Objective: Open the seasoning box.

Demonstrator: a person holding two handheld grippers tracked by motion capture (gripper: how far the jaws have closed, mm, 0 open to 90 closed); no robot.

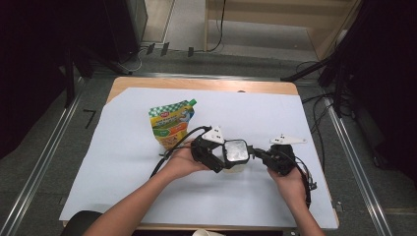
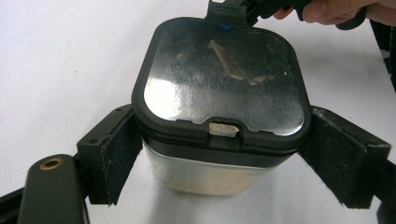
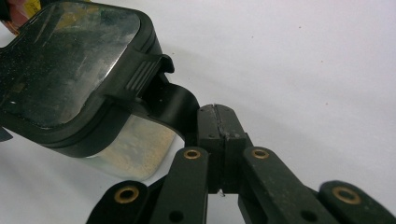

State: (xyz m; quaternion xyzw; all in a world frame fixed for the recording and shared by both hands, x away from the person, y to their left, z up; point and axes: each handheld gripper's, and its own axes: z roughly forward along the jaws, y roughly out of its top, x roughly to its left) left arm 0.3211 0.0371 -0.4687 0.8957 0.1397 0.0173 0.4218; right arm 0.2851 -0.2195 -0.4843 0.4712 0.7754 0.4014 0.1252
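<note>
The wooden table (image 1: 206, 83) is carrying a big white sheet (image 1: 123, 167) that is covering nearly all of its top, and everything is happening on that sheet. Up on the far left part of it, a green-and-yellow spouted pouch (image 1: 171, 123) is lying flat, well apart from the far edge and just behind the person's left hand (image 1: 184, 161).

Front and centre, a clear container (image 1: 235, 156) with a black-rimmed, shiny lid (image 2: 223, 77) is standing on the sheet between the two tools. Pale grainy contents are showing through its lower wall in both gripper views.

The left gripper (image 1: 212, 152) is coming in from the container's left, and in the left gripper view its two padded jaws are standing on either side of the body just under the lid; the left pad (image 2: 117, 156) is touching the wall, while the right one looks to be at the lid's edge, so I cannot tell whether it is squeezing or just bracketing.

The right gripper (image 3: 217, 128) is reaching in from the other side, held in the right hand (image 1: 290, 182). Its jaws are pressed together with no gap, pinching a curved black tab (image 3: 173, 105) that is hanging off the lid's ribbed latch (image 3: 140, 74).
</note>
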